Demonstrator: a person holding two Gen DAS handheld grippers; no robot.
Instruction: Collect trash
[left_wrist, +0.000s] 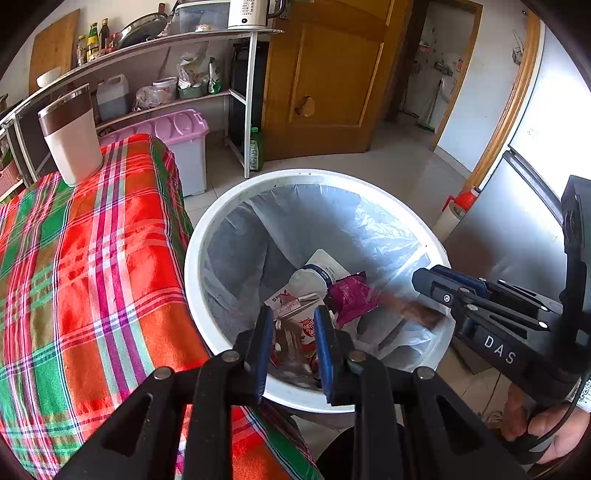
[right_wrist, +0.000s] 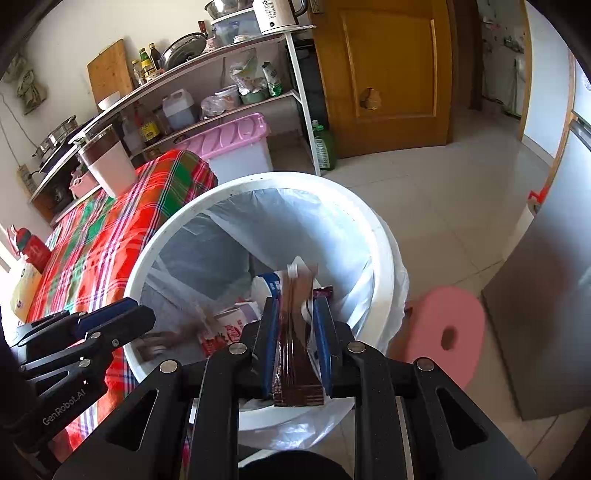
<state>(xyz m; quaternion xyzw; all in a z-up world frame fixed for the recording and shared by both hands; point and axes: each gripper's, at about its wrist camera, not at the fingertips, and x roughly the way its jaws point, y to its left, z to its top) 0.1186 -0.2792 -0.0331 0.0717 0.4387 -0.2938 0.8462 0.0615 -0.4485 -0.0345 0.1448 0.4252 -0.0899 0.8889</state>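
The white trash bin (right_wrist: 380, 236), lined with a clear bag, fills the centre of both views, beside the plaid-covered table (left_wrist: 92, 258) at left. Both grippers hang over its mouth: this looks like the drop step. The right gripper (right_wrist: 295, 347) clamps a brown wrapper (right_wrist: 295, 369) low in its frame. The left gripper (left_wrist: 293, 350) seems slightly parted, a blurred wrapper (left_wrist: 291, 343) apparently falling free. Next, the right jaws should release.

One bin (left_wrist: 221, 221), two claws, one tumbler (left_wrist: 70, 136).
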